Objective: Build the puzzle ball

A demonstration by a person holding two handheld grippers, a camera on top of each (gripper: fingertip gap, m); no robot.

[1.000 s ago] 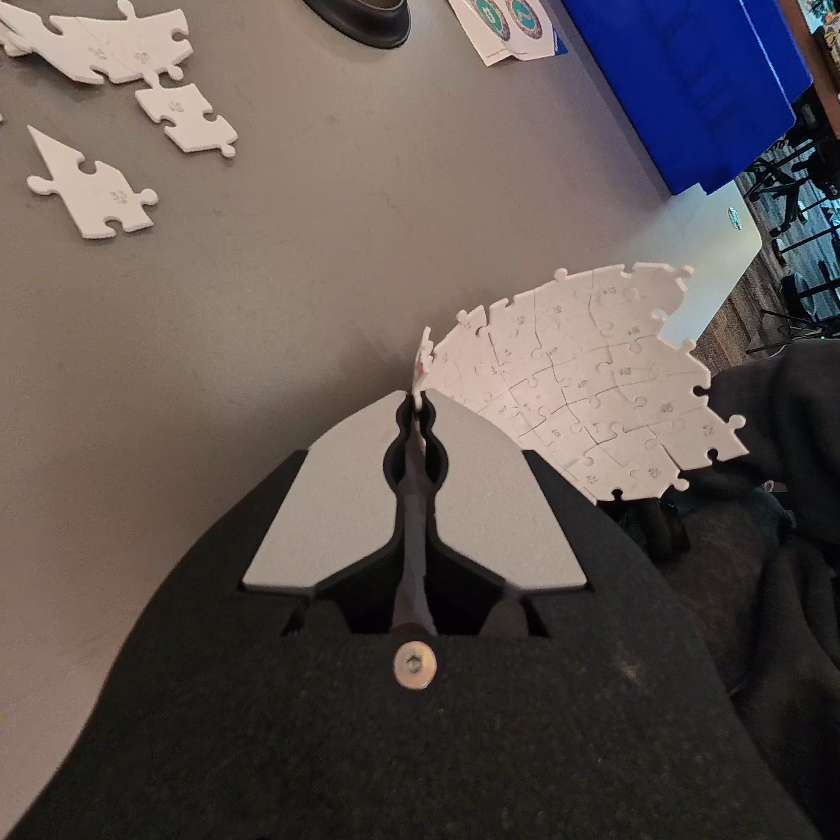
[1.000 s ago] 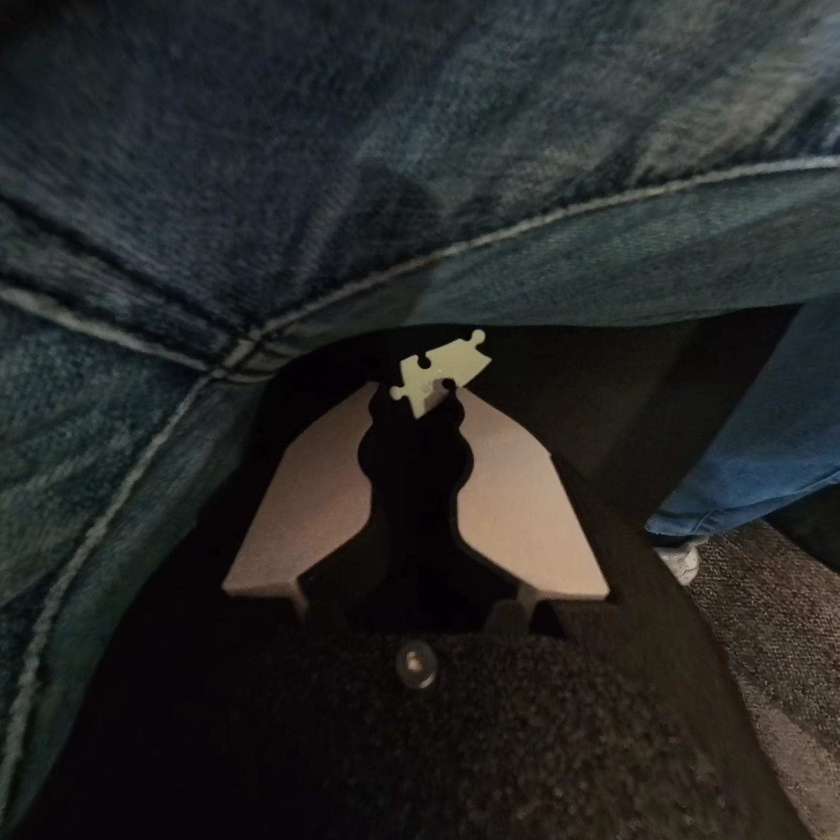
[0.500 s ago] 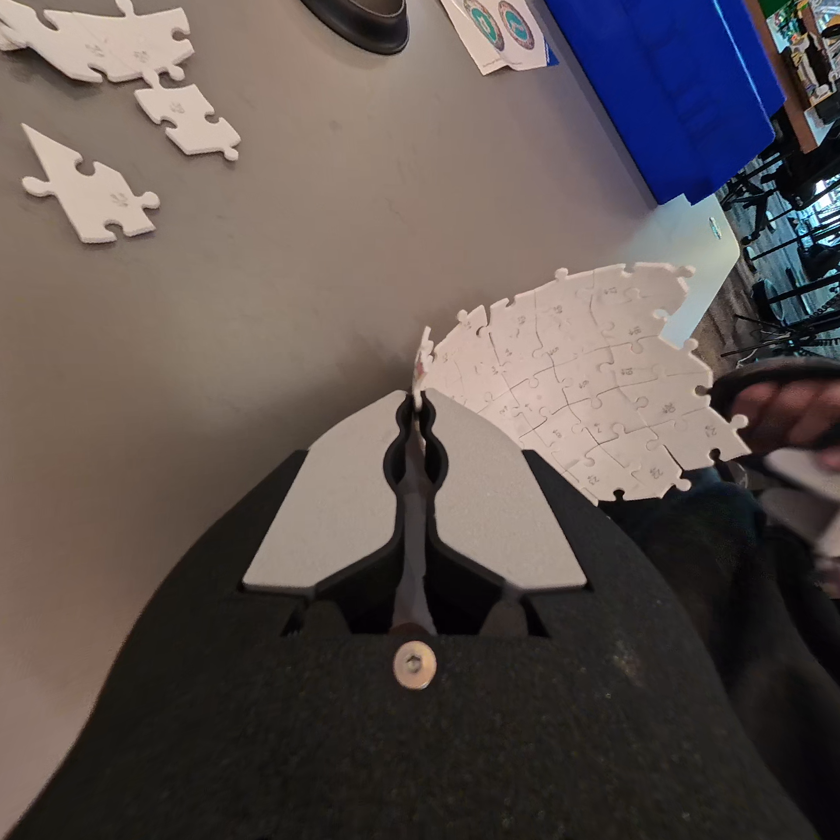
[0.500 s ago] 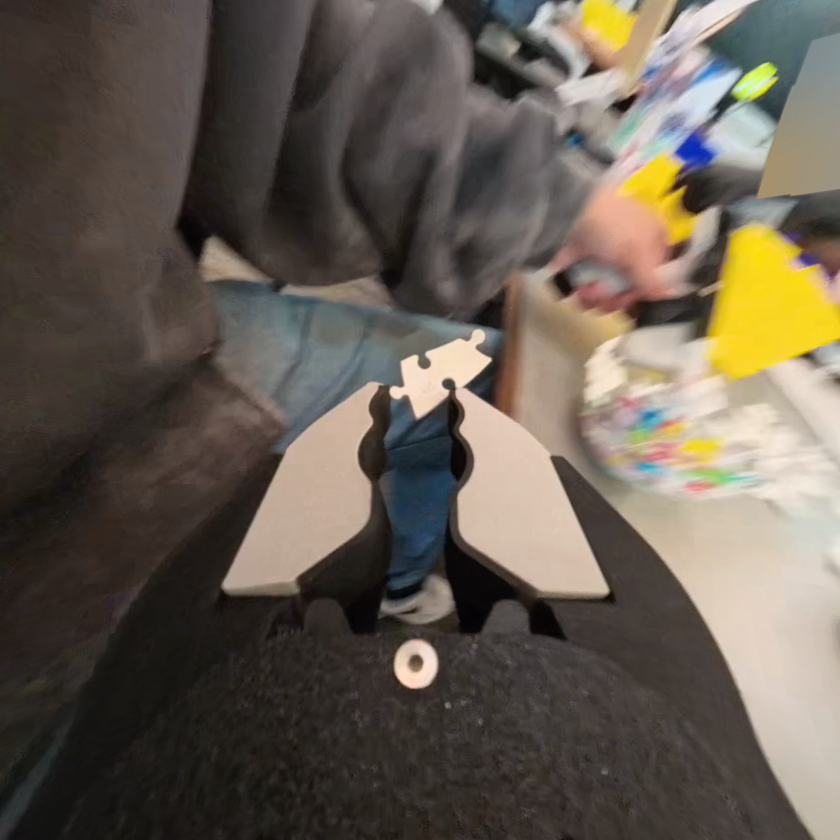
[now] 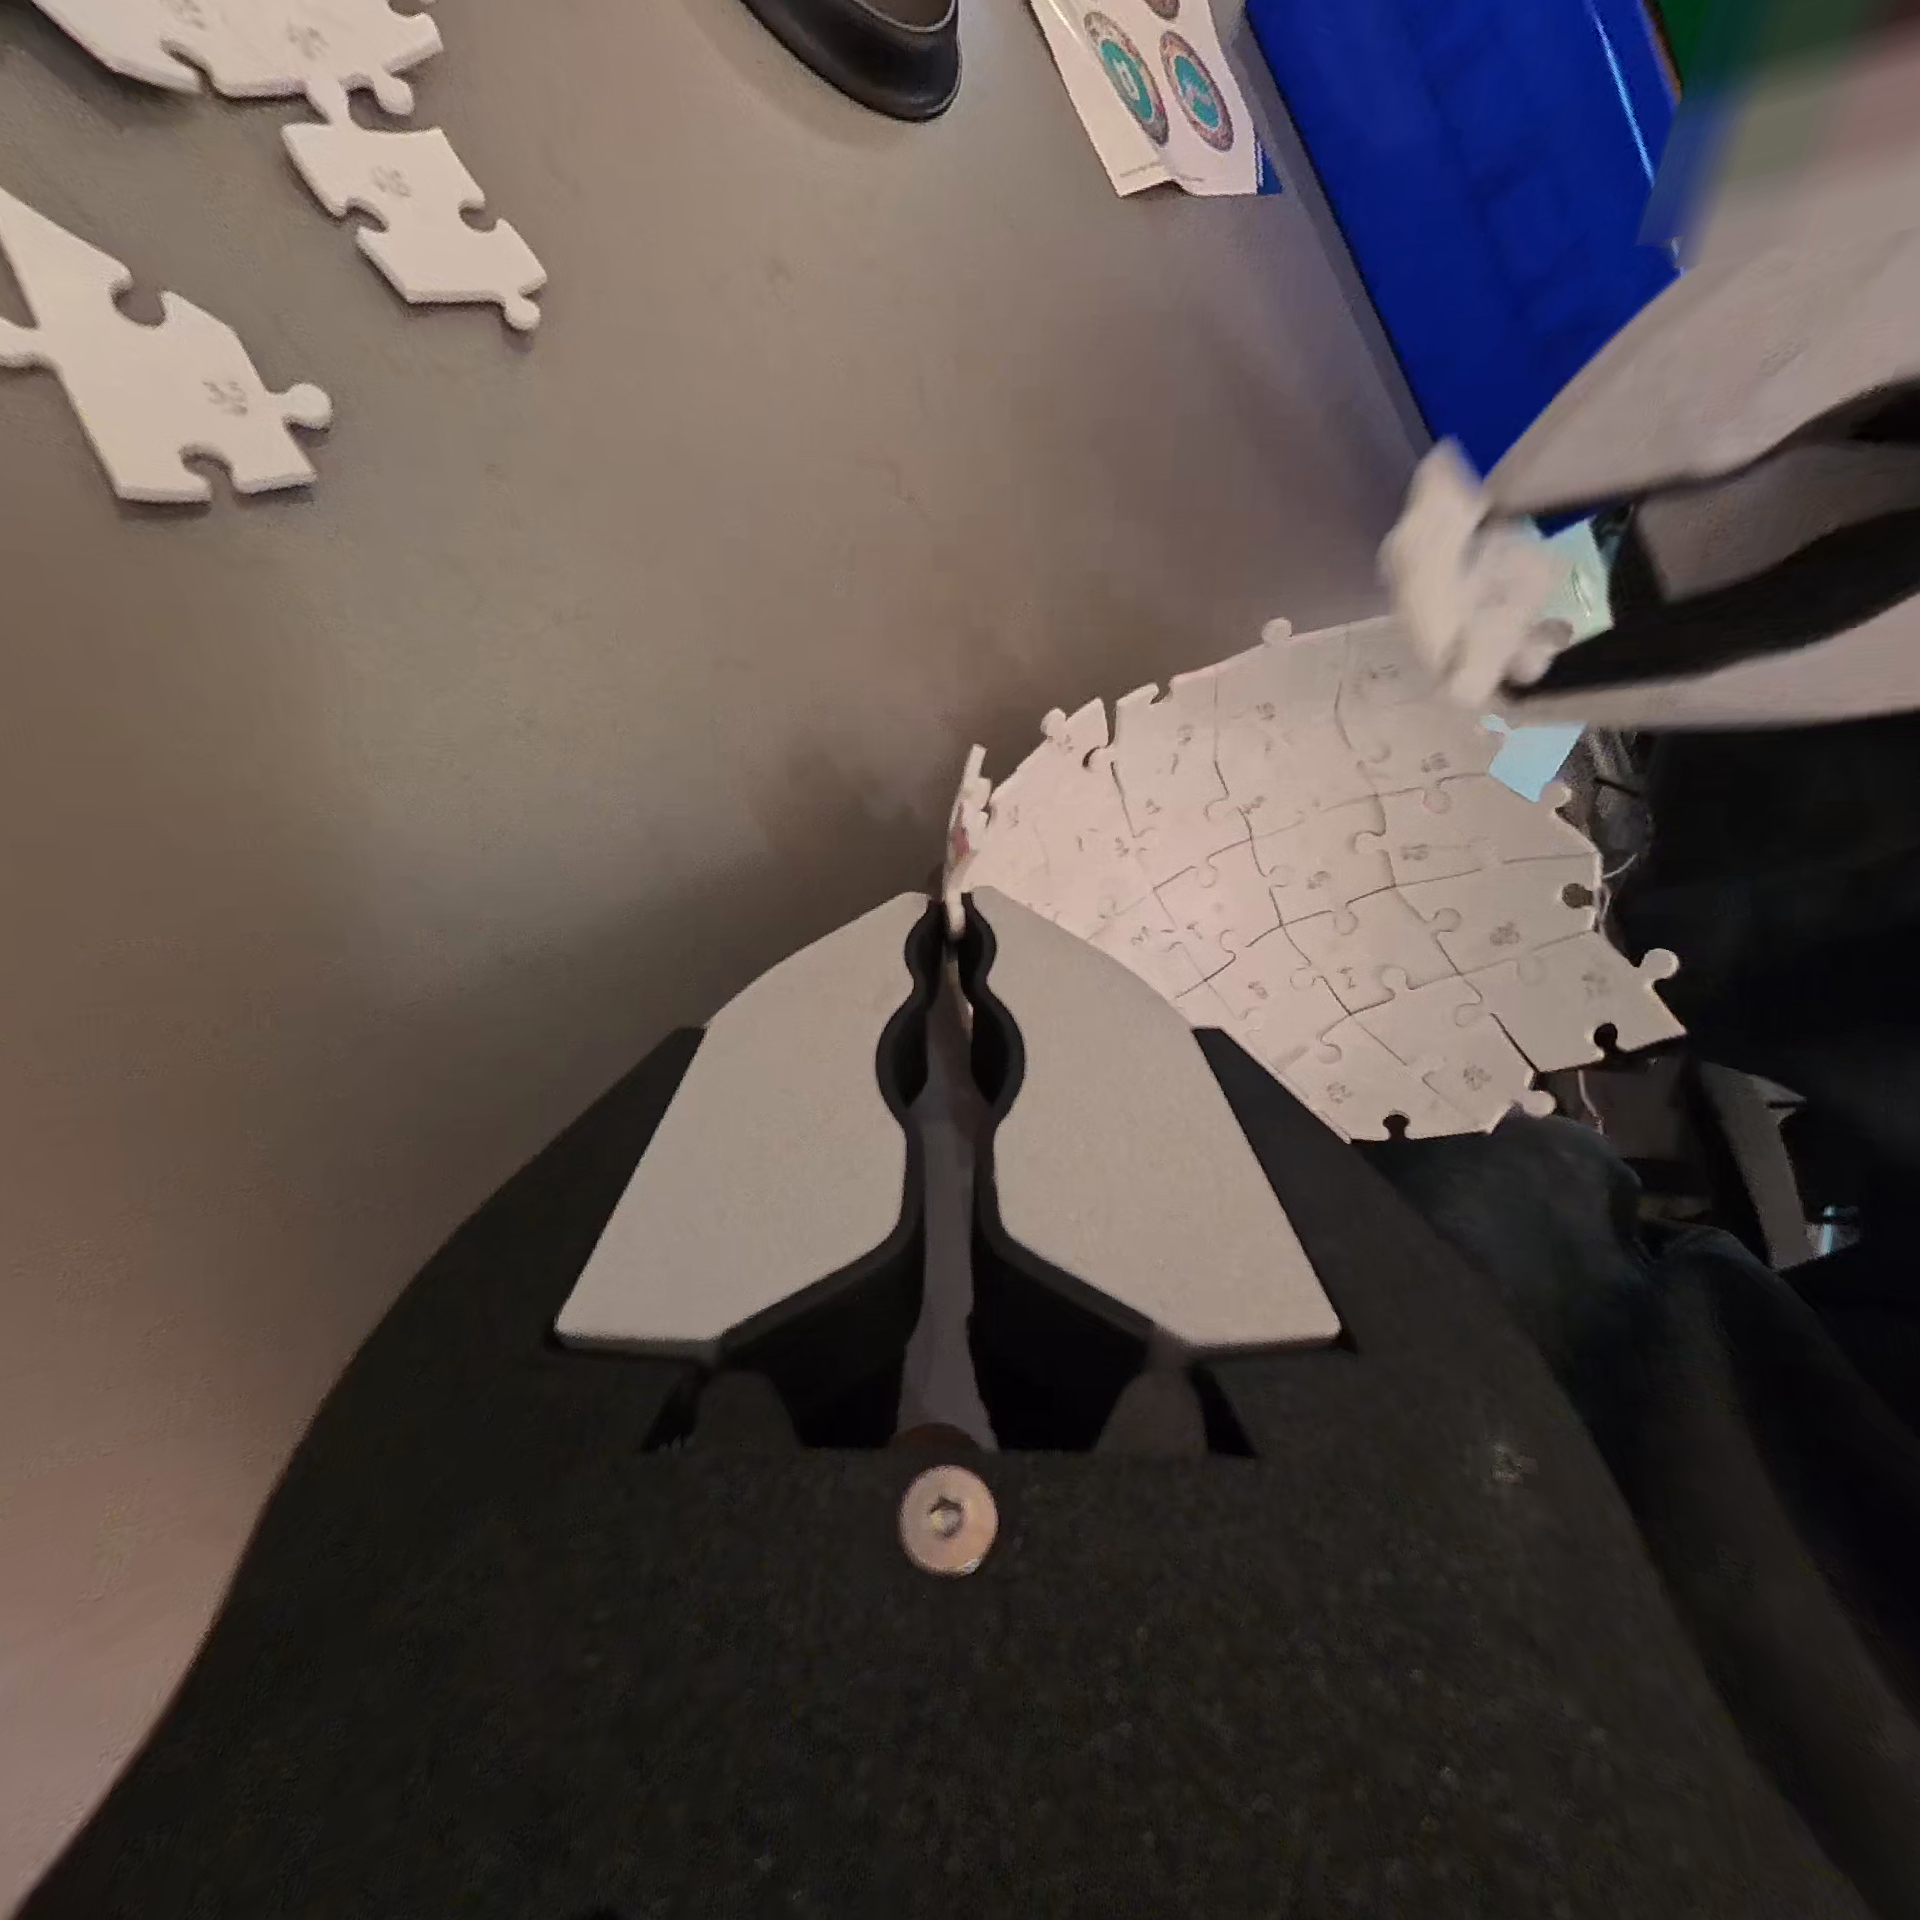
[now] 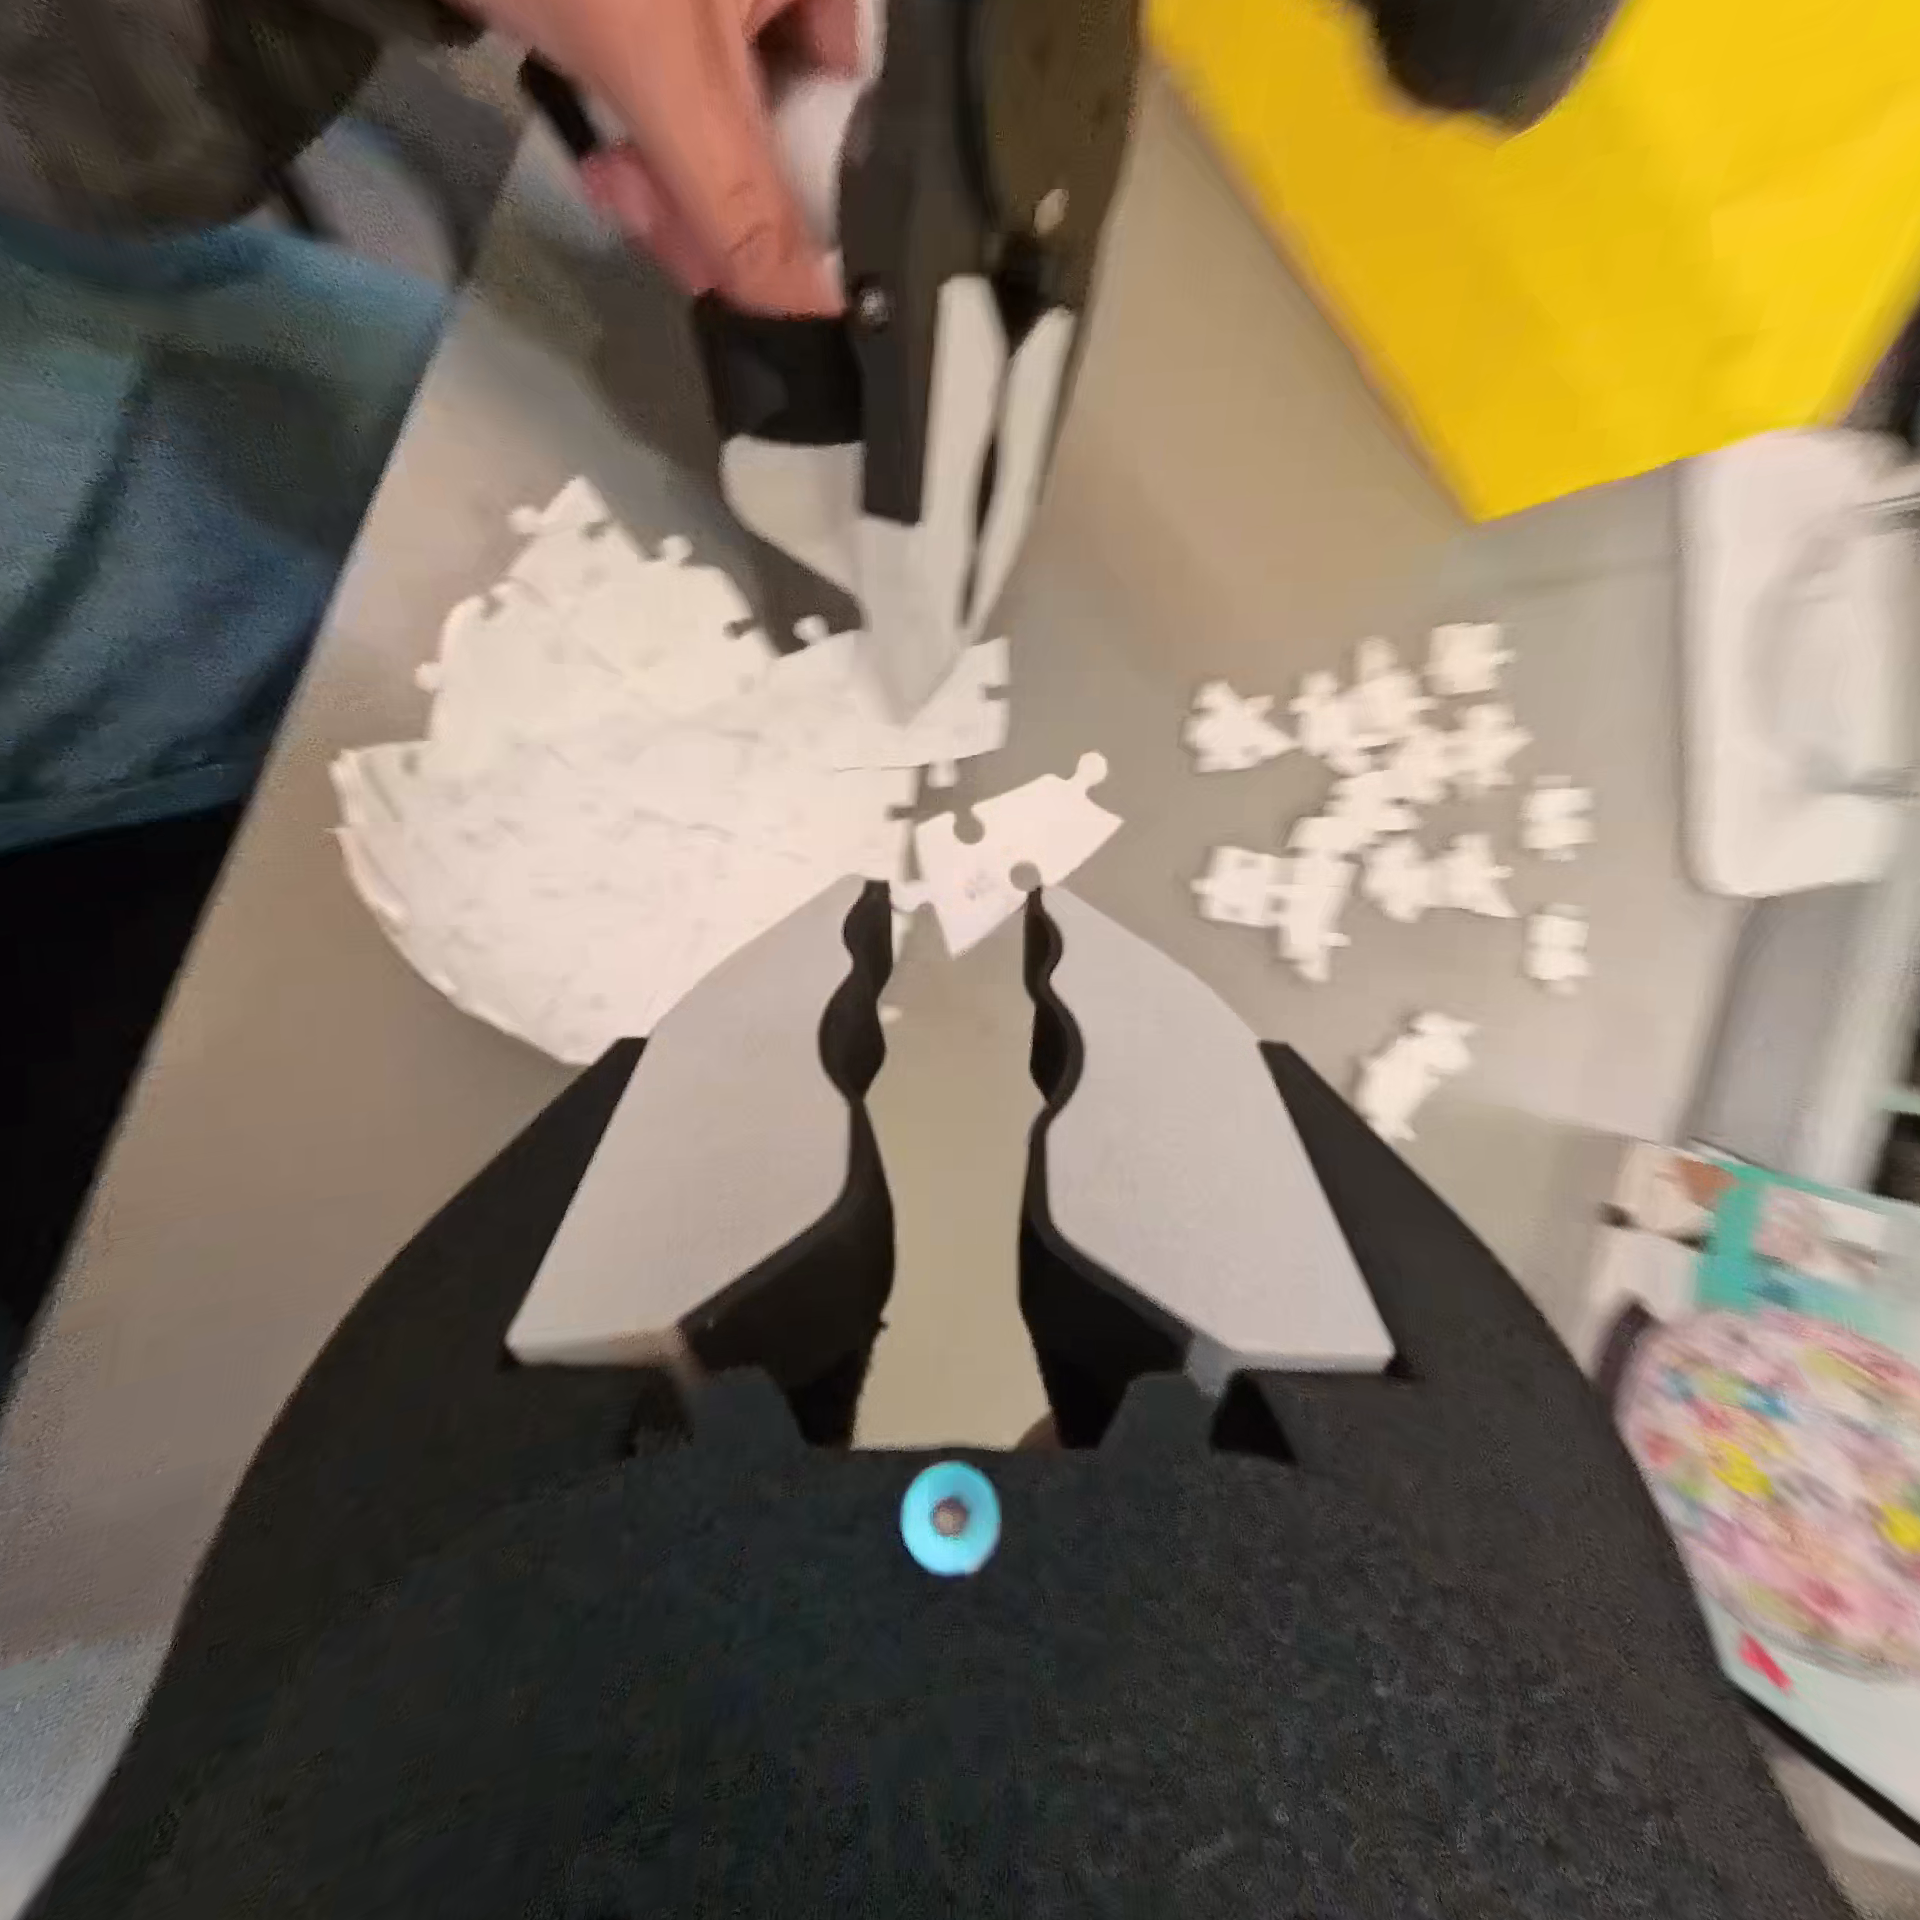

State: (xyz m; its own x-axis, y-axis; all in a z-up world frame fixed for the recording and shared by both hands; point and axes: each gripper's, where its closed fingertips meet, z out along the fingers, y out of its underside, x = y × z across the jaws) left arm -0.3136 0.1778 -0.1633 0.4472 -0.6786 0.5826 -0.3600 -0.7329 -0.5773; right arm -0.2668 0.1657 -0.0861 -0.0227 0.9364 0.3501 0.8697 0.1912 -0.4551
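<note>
My left gripper [image 5: 957, 914] is shut on the rim of a curved white shell of joined puzzle pieces [image 5: 1351, 914], held above the grey table [image 5: 727, 623]. My right gripper [image 6: 951, 894] is shut on a single white puzzle piece [image 6: 1003, 852], right next to the shell's [image 6: 623, 810] open edge. In the left wrist view the right gripper [image 5: 1507, 613] comes in from the upper right with its piece [image 5: 1455, 582] over the shell's far rim. The left gripper [image 6: 920, 696] shows in the right wrist view, pinching the shell from behind.
Loose white pieces lie at the table's far left [image 5: 405, 218] and in a scattered group [image 6: 1382, 800] to the right of the shell. A blue bin [image 5: 1455, 208], a black round base [image 5: 862, 52], a yellow block [image 6: 1538, 239] and a colourful box [image 6: 1787, 1486] stand around the table edge. There is about 10 centimeters between the tips of the two grippers. It is some 20 centimeters from my right tips to the black round base [image 5: 862, 52].
My right gripper swung up from the lap to over the table, carrying its piece up to the shell. My left gripper kept hold of the shell and barely moved.
</note>
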